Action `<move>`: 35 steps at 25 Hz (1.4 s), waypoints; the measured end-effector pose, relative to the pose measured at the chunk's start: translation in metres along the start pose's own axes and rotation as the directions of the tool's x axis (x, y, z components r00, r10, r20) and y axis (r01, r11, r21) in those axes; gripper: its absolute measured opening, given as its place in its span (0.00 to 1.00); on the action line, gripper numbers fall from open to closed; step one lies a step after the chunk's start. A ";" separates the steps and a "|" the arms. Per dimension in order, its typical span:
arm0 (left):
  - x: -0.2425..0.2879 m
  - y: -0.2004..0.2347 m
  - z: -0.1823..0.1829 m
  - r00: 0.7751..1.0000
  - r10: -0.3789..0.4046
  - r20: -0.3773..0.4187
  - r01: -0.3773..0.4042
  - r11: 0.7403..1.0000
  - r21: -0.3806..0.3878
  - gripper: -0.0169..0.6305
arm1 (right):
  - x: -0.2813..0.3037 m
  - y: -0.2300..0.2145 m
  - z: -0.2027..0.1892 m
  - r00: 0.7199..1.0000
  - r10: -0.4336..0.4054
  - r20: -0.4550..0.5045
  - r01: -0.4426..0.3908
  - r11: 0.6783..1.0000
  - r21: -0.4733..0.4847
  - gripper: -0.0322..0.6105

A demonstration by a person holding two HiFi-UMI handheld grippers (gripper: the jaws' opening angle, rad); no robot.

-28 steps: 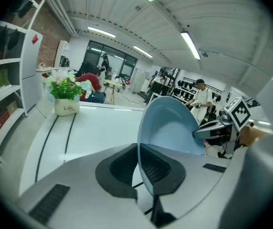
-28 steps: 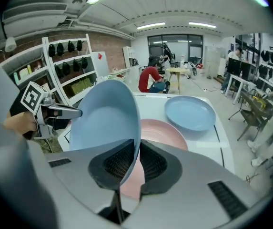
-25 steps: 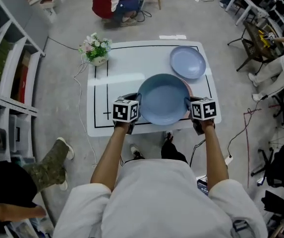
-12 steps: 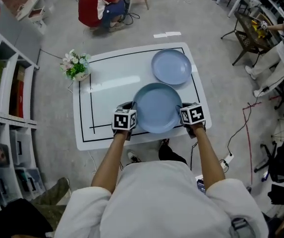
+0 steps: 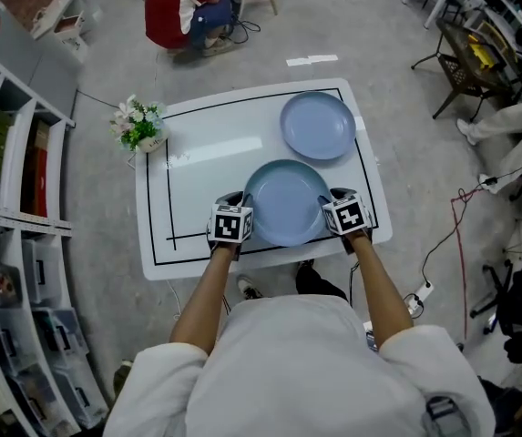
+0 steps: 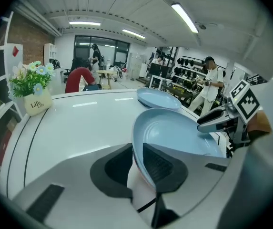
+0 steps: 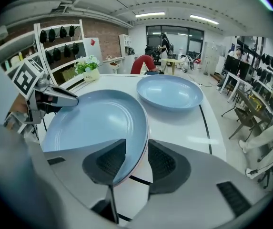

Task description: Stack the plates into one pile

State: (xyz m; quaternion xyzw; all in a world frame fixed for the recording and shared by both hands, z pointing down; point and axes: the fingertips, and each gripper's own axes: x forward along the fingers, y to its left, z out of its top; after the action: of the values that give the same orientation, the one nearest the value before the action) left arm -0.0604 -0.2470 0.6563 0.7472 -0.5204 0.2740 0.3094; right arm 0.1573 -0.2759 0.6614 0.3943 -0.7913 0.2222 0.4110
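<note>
A large blue plate [image 5: 286, 203] lies at the front middle of the white table [image 5: 197, 167]. A thin pink rim [image 7: 125, 174] shows under its edge. My left gripper [image 5: 241, 200] is at its left rim and my right gripper [image 5: 330, 198] at its right rim. In the left gripper view the rim [image 6: 137, 142] stands between the jaws of my left gripper [image 6: 138, 163], which are opening, with a gap beside it. In the right gripper view my right gripper [image 7: 132, 159] is opening too, its pads apart from the plate [image 7: 93, 120]. A second blue plate [image 5: 318, 126] lies at the back right.
A small pot of flowers [image 5: 139, 124] stands at the table's back left corner. Shelving [image 5: 15, 198] runs along the left. A person in red [image 5: 180, 12] crouches on the floor beyond the table. Chairs and cables lie to the right.
The head view has swung, so the table sits further left and lower in the picture. The plate and both grippers have stayed together near the table's front edge.
</note>
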 end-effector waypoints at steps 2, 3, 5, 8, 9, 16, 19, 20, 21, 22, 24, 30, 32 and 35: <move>-0.001 0.003 0.002 1.000 -0.006 0.004 0.006 1.000 0.022 0.16 | -0.004 -0.002 0.009 1.000 -0.020 0.019 0.020 1.000 0.010 0.30; -0.002 0.003 0.003 1.000 -0.010 0.009 0.010 0.999 0.032 0.17 | -0.005 -0.004 0.012 0.999 -0.029 0.029 0.028 0.999 0.017 0.30; -0.004 0.005 0.007 1.000 -0.019 0.023 0.018 0.999 0.045 0.18 | -0.008 -0.006 0.015 0.998 -0.040 0.046 0.039 0.999 0.037 0.30; -0.008 0.006 0.017 0.998 -0.045 0.051 0.042 0.998 0.053 0.18 | -0.021 -0.010 0.025 0.993 -0.078 0.083 0.073 0.995 0.061 0.30; -0.009 0.007 0.022 0.997 -0.055 0.062 0.051 0.997 0.057 0.18 | -0.025 -0.012 0.029 0.991 -0.092 0.098 0.085 0.994 0.069 0.29; -0.026 -0.007 0.074 0.972 -0.180 0.151 0.161 0.978 0.129 0.18 | -0.068 -0.032 0.053 0.960 -0.178 0.216 0.147 0.977 0.154 0.28; -0.025 -0.015 0.104 0.957 -0.232 0.176 0.197 0.961 0.193 0.18 | -0.087 -0.052 0.067 0.936 -0.233 0.265 0.188 0.965 0.183 0.27; -0.021 -0.016 0.113 0.955 -0.239 0.178 0.202 0.958 0.203 0.18 | -0.091 -0.061 0.071 0.929 -0.246 0.277 0.196 0.961 0.197 0.27; -0.016 -0.017 0.121 0.953 -0.243 0.178 0.206 0.957 0.206 0.18 | -0.093 -0.069 0.073 0.924 -0.254 0.285 0.197 0.957 0.212 0.27; -0.011 -0.018 0.128 0.953 -0.246 0.177 0.208 0.956 0.206 0.18 | -0.093 -0.078 0.075 0.922 -0.257 0.290 0.195 0.954 0.227 0.27; 0.003 -0.017 0.146 0.954 -0.241 0.179 0.205 0.958 0.199 0.18 | -0.089 -0.097 0.082 0.920 -0.255 0.296 0.182 0.950 0.253 0.27; 0.061 -0.022 0.188 0.963 -0.230 0.142 0.200 0.960 0.198 0.19 | -0.054 -0.155 0.103 0.933 -0.213 0.289 0.130 0.950 0.282 0.27; 0.085 -0.023 0.200 0.965 -0.234 0.120 0.211 0.961 0.180 0.22 | -0.036 -0.173 0.109 0.943 -0.188 0.276 0.107 0.953 0.283 0.27; 0.123 -0.023 0.212 0.969 -0.233 0.078 0.221 0.965 0.139 0.28 | -0.007 -0.198 0.116 0.958 -0.138 0.253 0.062 0.956 0.285 0.29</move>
State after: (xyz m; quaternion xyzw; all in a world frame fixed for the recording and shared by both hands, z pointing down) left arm 0.0175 -0.4742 0.6031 0.8325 -0.4265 0.2345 0.2648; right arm 0.2645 -0.4680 0.5960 0.5138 -0.7804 0.2525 0.2514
